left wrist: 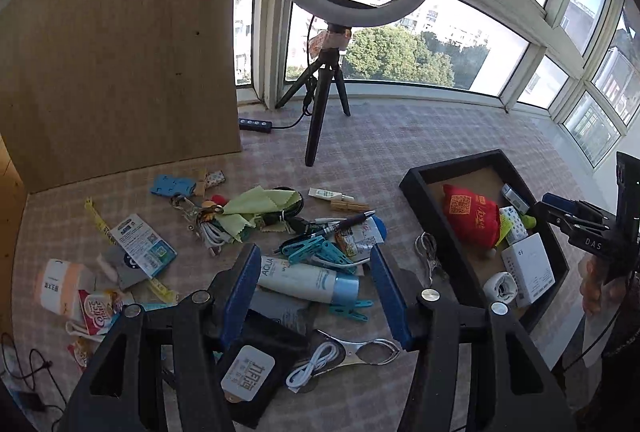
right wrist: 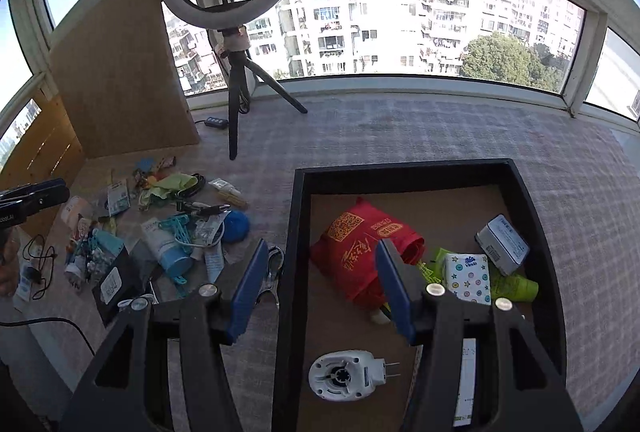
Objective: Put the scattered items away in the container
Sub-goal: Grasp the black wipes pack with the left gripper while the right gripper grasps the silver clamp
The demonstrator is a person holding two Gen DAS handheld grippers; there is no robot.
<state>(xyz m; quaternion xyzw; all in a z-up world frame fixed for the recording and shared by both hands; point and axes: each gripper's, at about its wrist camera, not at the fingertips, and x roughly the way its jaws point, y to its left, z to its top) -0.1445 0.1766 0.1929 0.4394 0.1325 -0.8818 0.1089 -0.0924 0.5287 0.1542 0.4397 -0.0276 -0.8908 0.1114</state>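
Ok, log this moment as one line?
left gripper: open, over AQUA tube | right gripper: open, empty, over tray rim | in tray: red bag, tissues

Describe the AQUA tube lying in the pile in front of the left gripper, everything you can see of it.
The AQUA tube is a white squeeze tube, apparently soft plastic, with dark "AQUA" lettering and a wide pale-blue cap that looks closed. It lies flat on the checked tablecloth, cap end pointing toward the black tray, between the open fingers of the left gripper, which is not touching it. Teal clothes pegs rest against its upper side, and another peg lies by the cap. In the right wrist view it sits amid the same clutter.
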